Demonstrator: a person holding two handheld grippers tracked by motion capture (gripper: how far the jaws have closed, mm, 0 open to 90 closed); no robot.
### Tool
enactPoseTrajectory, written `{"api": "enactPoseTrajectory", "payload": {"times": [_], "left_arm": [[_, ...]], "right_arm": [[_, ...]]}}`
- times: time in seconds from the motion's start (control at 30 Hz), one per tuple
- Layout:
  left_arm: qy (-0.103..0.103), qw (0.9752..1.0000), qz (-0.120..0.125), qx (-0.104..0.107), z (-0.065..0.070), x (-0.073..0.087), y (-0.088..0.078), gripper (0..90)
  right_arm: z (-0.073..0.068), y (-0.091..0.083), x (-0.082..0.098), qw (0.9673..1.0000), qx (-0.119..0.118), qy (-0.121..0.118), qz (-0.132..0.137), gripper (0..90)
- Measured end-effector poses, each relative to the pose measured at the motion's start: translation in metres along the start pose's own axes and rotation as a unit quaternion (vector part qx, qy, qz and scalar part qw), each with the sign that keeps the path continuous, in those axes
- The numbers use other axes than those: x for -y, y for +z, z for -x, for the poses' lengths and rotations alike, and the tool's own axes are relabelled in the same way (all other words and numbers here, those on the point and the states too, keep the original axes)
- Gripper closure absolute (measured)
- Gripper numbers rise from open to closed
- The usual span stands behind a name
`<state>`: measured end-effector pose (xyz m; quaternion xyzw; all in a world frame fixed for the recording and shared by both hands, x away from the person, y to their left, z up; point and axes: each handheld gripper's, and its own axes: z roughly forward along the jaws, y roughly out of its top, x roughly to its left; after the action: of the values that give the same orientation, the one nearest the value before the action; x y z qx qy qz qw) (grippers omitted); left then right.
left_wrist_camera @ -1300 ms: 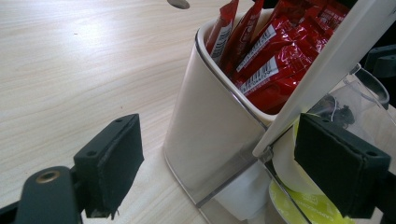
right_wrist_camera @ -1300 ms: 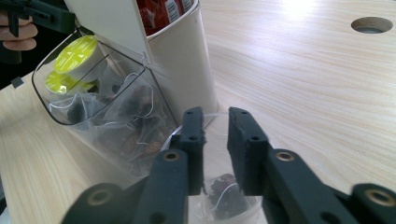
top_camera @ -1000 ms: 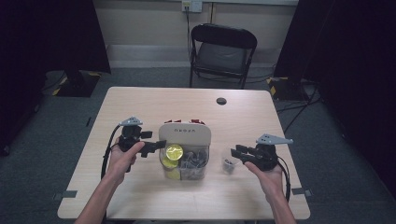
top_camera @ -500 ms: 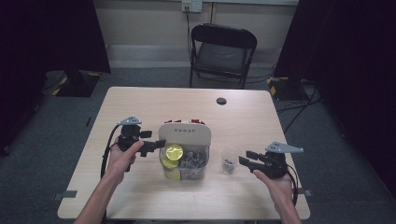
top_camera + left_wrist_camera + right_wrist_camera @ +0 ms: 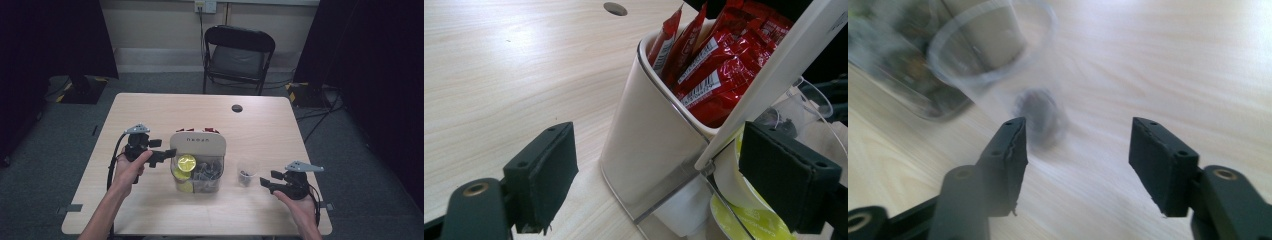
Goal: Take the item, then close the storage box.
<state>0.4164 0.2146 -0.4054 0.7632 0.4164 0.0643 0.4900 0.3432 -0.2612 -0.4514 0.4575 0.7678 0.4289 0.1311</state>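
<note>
Small clear cup (image 5: 246, 171) set down beside organizer (image 5: 198, 160), mid-table. Right gripper (image 5: 266, 183) just opened, empty, near front-right edge. Left gripper (image 5: 169, 153) spread astride organizer corner; contents unfinished.

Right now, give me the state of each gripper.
Left gripper: open, jaws astride the organizer corner, pads not pressing.
Right gripper: open, jaws just been opening, nothing between them; clear cup ahead.

Clear cup (image 5: 245, 171) just right of condiment organizer (image 5: 198, 150)
</note>
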Motion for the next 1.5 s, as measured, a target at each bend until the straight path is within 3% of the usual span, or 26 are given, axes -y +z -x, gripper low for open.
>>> {"api": "enactPoseTrajectory", "payload": {"times": [0.23,0.47,0.63,0.67,0.9,1.0,1.17,1.33,1.5], "left_arm": [[-0.002,1.0000,0.005,-0.001,-0.003,0.000,-0.005,15.5],[-0.008,0.9999,0.012,-0.003,-0.005,0.001,-0.013,18.1],[-0.007,0.9997,0.024,0.003,-0.008,-0.001,-0.022,19.3],[-0.010,0.9995,0.030,0.004,-0.009,-0.002,-0.024,19.3],[-0.017,0.9989,0.044,-0.008,-0.014,-0.008,-0.030,19.4],[-0.025,0.9982,0.051,-0.019,-0.019,-0.009,-0.028,19.3],[-0.027,0.9979,0.049,-0.032,-0.024,-0.012,-0.023,19.2],[-0.036,0.9975,0.052,-0.031,-0.029,-0.014,-0.014,19.0],[-0.027,0.9982,0.047,-0.023,-0.023,-0.017,-0.005,19.0]], "right_arm": [[0.011,0.016,0.014,0.9991,0.023,0.010,-0.034,28.2],[0.012,0.025,0.020,0.9974,0.041,0.013,-0.057,15.4],[0.014,0.026,0.022,0.9961,0.060,0.009,-0.064,15.3],[0.015,0.027,0.023,0.9951,0.073,0.008,-0.067,15.5],[0.016,0.028,0.027,0.9937,0.089,-0.008,-0.067,15.2],[0.013,0.030,0.029,0.9922,0.100,-0.029,-0.068,14.8],[0.010,0.033,0.029,0.9912,0.109,-0.034,-0.066,12.6],[0.010,0.033,0.031,0.9918,0.109,-0.036,-0.056,12.1],[0.010,0.033,0.033,0.9919,0.110,-0.037,-0.052,12.0]]}}
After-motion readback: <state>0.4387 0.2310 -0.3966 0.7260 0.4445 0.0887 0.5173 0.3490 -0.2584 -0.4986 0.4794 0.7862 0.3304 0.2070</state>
